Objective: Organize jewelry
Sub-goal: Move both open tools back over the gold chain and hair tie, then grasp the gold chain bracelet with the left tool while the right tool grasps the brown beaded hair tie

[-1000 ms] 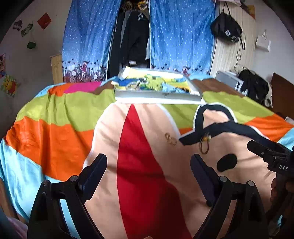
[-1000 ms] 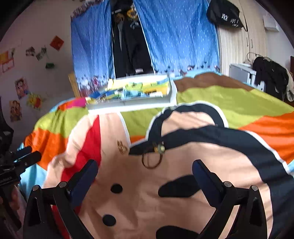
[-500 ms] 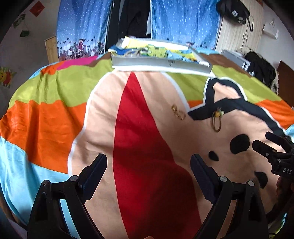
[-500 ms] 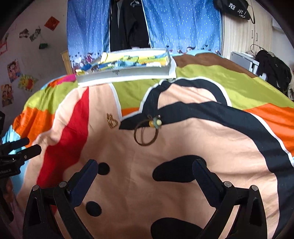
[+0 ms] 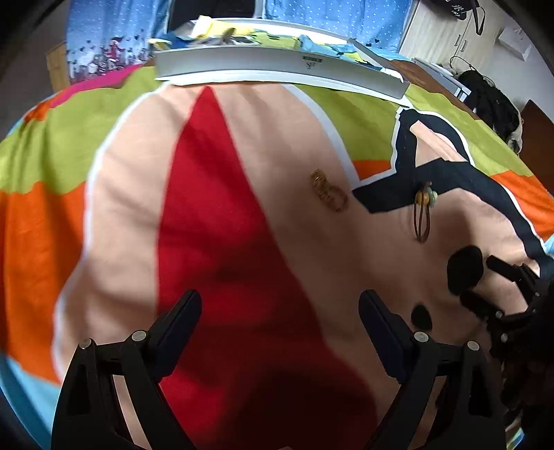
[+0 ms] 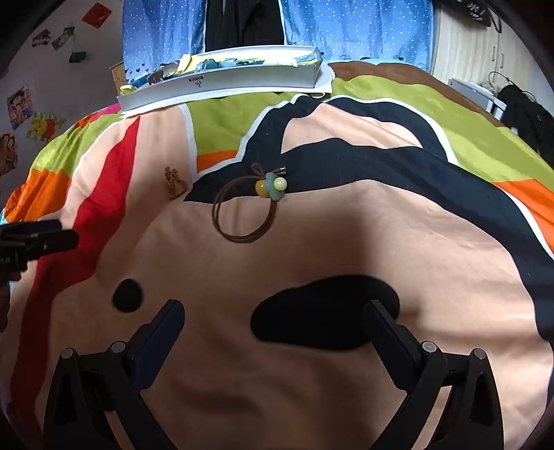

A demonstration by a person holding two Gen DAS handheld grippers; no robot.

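A brown hair tie (image 6: 242, 211) with yellow and blue-green beads lies on the colourful bedspread; in the left wrist view the same hair tie (image 5: 423, 216) sits to the right. A small gold chain (image 5: 328, 191) lies left of it, and this gold chain (image 6: 175, 181) also shows in the right wrist view. A white tray (image 5: 277, 64) full of colourful items rests at the far end of the bed, seen again as the white tray (image 6: 221, 81). My left gripper (image 5: 280, 311) is open over the red patch. My right gripper (image 6: 273, 322) is open, short of the hair tie.
The bedspread (image 6: 346, 242) covers the whole working surface in soft folds. Blue curtains (image 6: 346, 27) and hanging dark clothes stand behind the bed. A dark bag (image 5: 491, 100) sits at the right by a wardrobe. The other gripper's fingers (image 6: 38, 239) show at the left edge.
Both grippers have moved forward and tilted down toward the bedspread. The hair tie and chain appear larger and nearer. Both stayed open.
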